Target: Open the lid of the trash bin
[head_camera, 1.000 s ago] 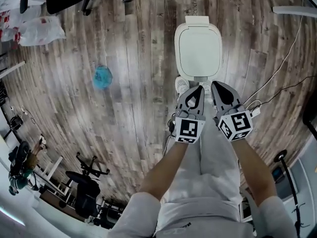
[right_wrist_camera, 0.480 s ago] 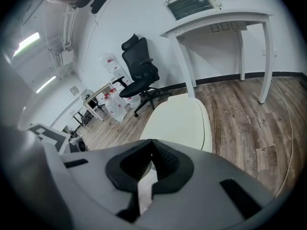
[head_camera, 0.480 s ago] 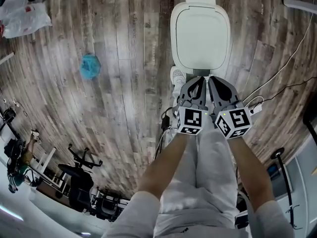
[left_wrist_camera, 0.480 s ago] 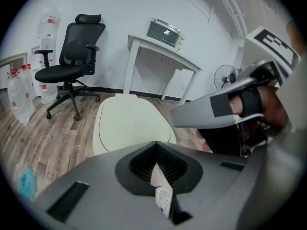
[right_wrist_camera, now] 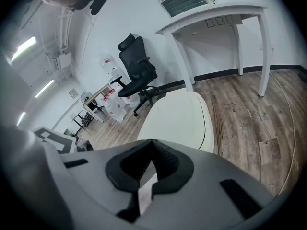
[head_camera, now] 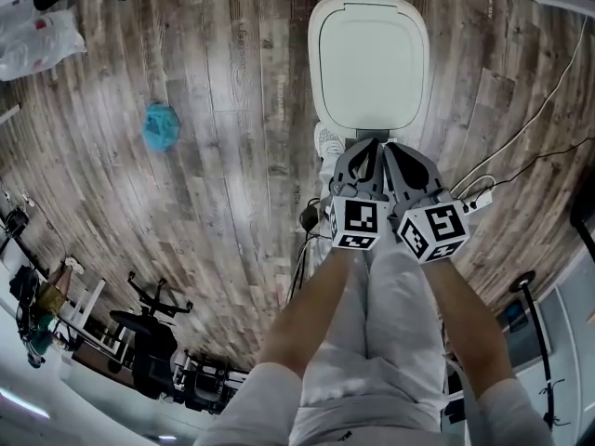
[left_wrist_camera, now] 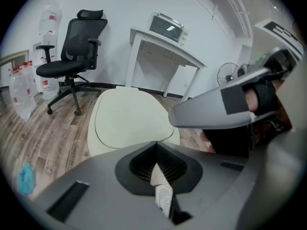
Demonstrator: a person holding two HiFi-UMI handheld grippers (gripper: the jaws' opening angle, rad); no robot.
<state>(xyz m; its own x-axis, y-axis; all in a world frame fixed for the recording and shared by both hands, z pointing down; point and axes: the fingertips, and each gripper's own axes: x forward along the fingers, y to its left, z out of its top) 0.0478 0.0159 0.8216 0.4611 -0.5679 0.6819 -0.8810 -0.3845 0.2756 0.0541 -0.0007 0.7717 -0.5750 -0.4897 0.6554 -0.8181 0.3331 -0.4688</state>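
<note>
The floor [head_camera: 232,110] is brown wood boards and the walls [left_wrist_camera: 124,8] are white. The trash bin [head_camera: 370,63] stands right in front of the person, and its pale lid [left_wrist_camera: 127,116] is down flat. A black office chair [left_wrist_camera: 72,47] and a white table [left_wrist_camera: 163,47] stand behind it. The left gripper [head_camera: 373,144] and the right gripper [head_camera: 388,147] are side by side at the bin's near edge. Both have their jaws pressed together with nothing in them. A small blue thing [head_camera: 160,126] lies well off to the left
</note>
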